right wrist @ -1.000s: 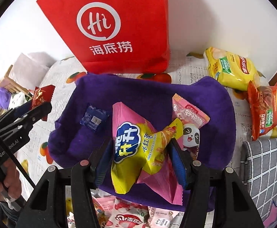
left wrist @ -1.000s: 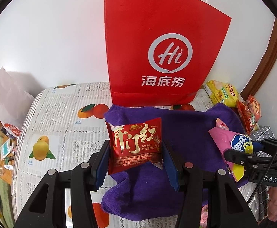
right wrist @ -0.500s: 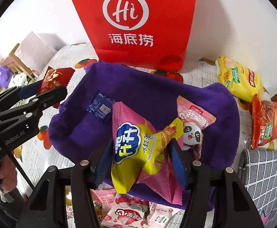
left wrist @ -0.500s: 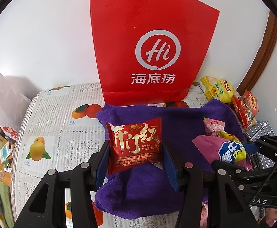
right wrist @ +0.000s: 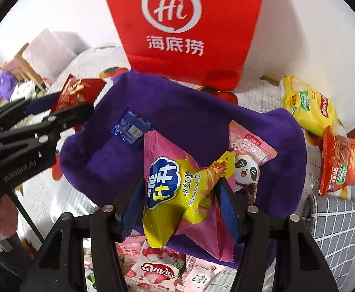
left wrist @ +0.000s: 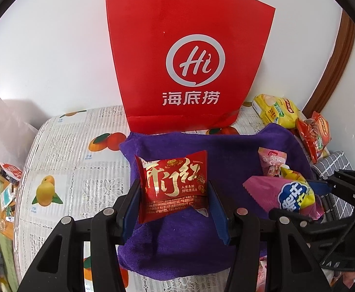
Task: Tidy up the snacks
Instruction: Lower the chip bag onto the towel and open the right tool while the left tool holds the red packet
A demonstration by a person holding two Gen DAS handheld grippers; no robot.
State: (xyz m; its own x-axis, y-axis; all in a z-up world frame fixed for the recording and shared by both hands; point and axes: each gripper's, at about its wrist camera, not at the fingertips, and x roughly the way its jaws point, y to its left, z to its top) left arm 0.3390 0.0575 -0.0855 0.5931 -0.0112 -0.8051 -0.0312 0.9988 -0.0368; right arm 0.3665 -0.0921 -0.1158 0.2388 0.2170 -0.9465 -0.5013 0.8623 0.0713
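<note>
Between my fingers: the left gripper (left wrist: 173,202) is clamped on a red snack packet (left wrist: 173,189), its blue pads pressing both side edges; the right gripper (right wrist: 181,204) is clamped on a pink and yellow sweet-potato-stick bag (right wrist: 177,187), which buckles between its pads.
Just below both: I hold both packets in the air above the purple cloth (right wrist: 196,112), a soft, raised-edge spread on the fruit-print tablecloth (left wrist: 62,160).
On the cloth: a small blue wrapped sweet (right wrist: 131,129) lies toward its left side, and a pink panda-print packet (right wrist: 248,155) sits just beside my right-hand bag.
Nearest edge: pink strawberry packets (right wrist: 153,270) lie beside the cloth's near rim, apparently not yet gathered.
Far right: a yellow crisp bag (right wrist: 306,107) and an orange crisp bag (right wrist: 340,163) lie off the cloth, touching each other, near a grey checked fabric (right wrist: 335,221).
At the back: a red paper bag (left wrist: 189,58) stands upright against the white wall, just behind the cloth.
Progress, my judgement: early to middle. Two items rest on the cloth, two are in my grippers, and several are outside. Whether the cloth or the bag is the final place, I cannot tell.
</note>
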